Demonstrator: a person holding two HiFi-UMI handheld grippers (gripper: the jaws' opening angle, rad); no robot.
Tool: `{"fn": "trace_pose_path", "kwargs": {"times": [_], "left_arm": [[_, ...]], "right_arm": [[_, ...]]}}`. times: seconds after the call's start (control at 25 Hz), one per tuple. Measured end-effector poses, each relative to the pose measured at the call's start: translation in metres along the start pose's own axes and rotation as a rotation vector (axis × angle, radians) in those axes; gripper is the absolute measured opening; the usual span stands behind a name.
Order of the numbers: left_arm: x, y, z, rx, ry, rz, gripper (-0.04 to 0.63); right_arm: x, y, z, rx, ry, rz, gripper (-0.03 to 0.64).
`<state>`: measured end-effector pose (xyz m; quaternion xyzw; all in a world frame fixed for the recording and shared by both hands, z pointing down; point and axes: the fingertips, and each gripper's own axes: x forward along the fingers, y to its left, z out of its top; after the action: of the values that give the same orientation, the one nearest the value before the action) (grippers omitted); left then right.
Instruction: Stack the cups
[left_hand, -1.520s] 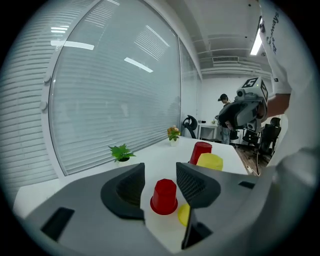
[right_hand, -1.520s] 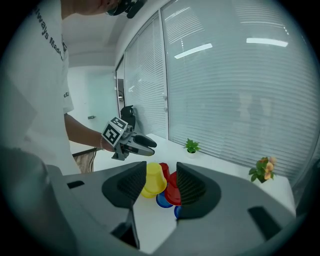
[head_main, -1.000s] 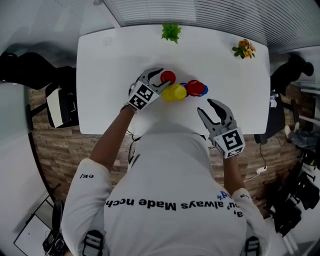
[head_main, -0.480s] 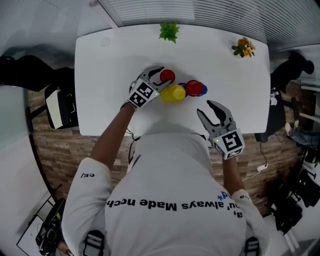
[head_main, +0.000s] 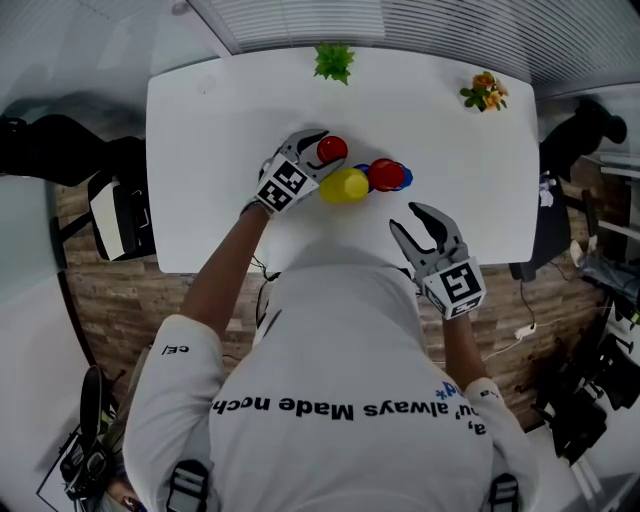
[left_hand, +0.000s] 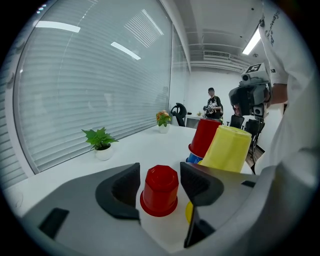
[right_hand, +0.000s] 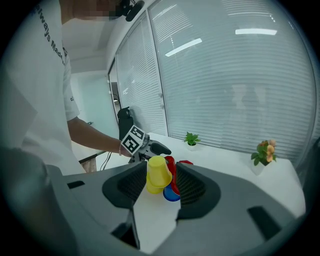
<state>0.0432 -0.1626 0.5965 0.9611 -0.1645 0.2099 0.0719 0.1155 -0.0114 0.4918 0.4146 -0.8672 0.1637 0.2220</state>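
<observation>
Four cups stand close together on the white counter (head_main: 200, 120), near its front middle. The left claw (head_main: 318, 153) reaches in from the person's left, and its jaws are spread to either side of a small red cup (head_main: 332, 150). In the left gripper view this small red cup (left_hand: 160, 190) stands upside down on the counter between the two jaw tips of the left claw (left_hand: 159, 175). The tips are near the cup's sides, but no squeeze on it is visible.

Just to the right of it a yellow cup (head_main: 345, 185) leans, mouth down, against a larger red cup (head_main: 386, 175). A blue cup (head_main: 404, 179) shows beside the red one's base. The left gripper view has the yellow cup (left_hand: 227, 150) tilted in front of the red one (left_hand: 206, 136).

The right claw (head_main: 413, 222) hovers near the counter's front edge, well apart from the cups. Its jaws are released, with nothing held between them. Its own view shows only the far yellow cup (right_hand: 158, 174) and blue cup (right_hand: 171, 194) framed in the gap.

A green potted plant (head_main: 333, 62) and an orange-flowered plant (head_main: 483, 93) stand at the counter's far edge.
</observation>
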Motion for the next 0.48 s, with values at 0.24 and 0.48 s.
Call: {"fn": "trace_pose_path", "kwargs": {"times": [0.24,0.48], "left_arm": [[0.009,-0.001,-0.012,0.022,0.045,0.002,0.253],[0.012,0.002,-0.013,0.030,0.043,0.012,0.252]], "right_arm": [[-0.003,0.000,-0.001,0.008,0.004,-0.009,0.190],[-0.005,-0.002,-0.002,0.012,0.004,-0.016,0.190]]}}
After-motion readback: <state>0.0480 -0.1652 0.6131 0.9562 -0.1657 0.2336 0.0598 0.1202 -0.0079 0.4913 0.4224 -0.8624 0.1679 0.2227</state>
